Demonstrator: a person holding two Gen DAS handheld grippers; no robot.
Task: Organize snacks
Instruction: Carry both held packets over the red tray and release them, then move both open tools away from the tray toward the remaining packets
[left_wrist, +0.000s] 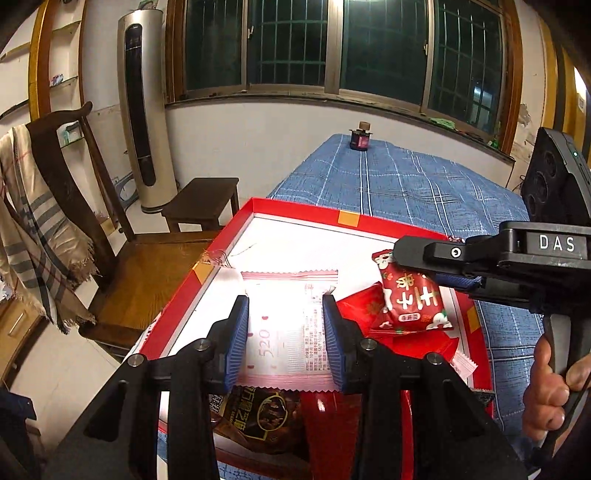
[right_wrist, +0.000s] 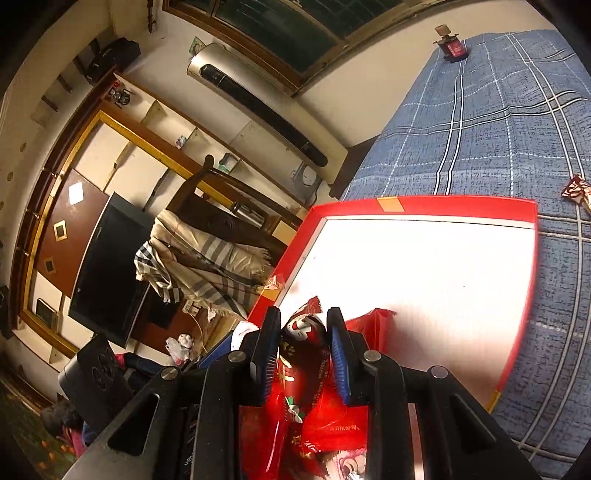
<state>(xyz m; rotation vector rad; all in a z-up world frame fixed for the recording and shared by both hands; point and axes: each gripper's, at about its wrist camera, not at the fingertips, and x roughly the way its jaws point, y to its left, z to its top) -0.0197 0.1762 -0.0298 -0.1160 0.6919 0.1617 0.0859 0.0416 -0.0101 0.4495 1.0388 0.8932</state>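
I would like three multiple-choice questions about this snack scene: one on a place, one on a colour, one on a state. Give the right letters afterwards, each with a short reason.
1. Where does the small dark jar with the cork-like top stand?
A. inside the red box
B. at the far end of the blue checked cloth
C. on the wooden chair

2. What colour is the rim of the shallow cardboard box?
A. red
B. green
C. black

3. What does the right gripper hold?
A. nothing, its fingers are wide apart
B. the white packet
C. a red snack packet with white figures

Answers:
1 B, the jar sits on the cloth far beyond the box.
2 A, red walls frame the white floor.
3 C, the pads close on the red packet; the white snack packet printed 520 lies between the left gripper fingers.
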